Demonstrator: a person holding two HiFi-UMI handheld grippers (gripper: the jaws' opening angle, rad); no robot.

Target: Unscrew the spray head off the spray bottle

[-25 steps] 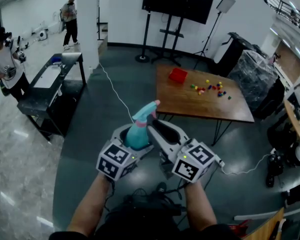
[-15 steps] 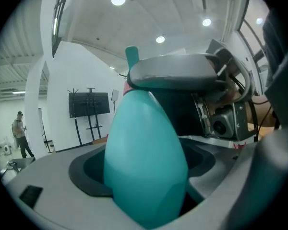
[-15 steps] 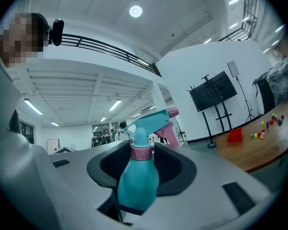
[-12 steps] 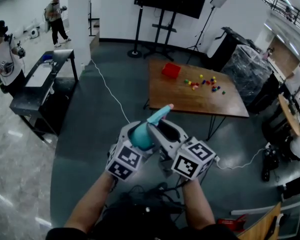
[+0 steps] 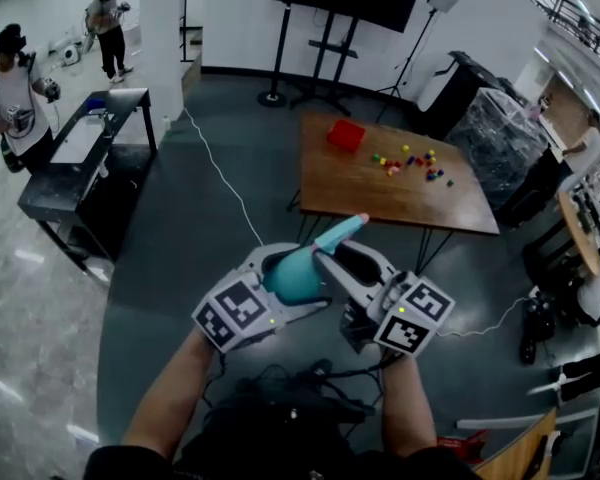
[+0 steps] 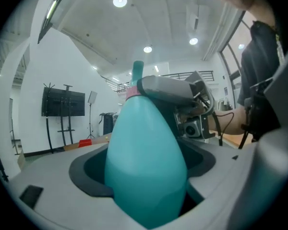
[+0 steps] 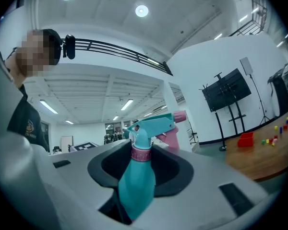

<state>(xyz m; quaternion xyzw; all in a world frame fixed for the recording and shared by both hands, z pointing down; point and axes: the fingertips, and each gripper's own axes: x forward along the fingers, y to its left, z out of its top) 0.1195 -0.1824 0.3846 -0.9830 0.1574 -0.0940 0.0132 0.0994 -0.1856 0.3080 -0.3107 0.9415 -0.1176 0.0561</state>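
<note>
Close in, the left gripper (image 5: 277, 268) clamps the fat teal plastic spray bottle (image 6: 144, 162) by its body, up in the air before the person. The right gripper (image 5: 342, 260), jaws just opened, stands loose round the pink collar (image 7: 142, 153) under the teal spray head (image 7: 151, 123). Beyond stands a brown wooden table (image 5: 380, 203).

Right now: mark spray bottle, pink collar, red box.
spray bottle (image 6: 144, 166), left gripper view, teal body.
pink collar (image 7: 141, 154), right gripper view, ring front.
red box (image 5: 345, 135), head view, its top.
</note>
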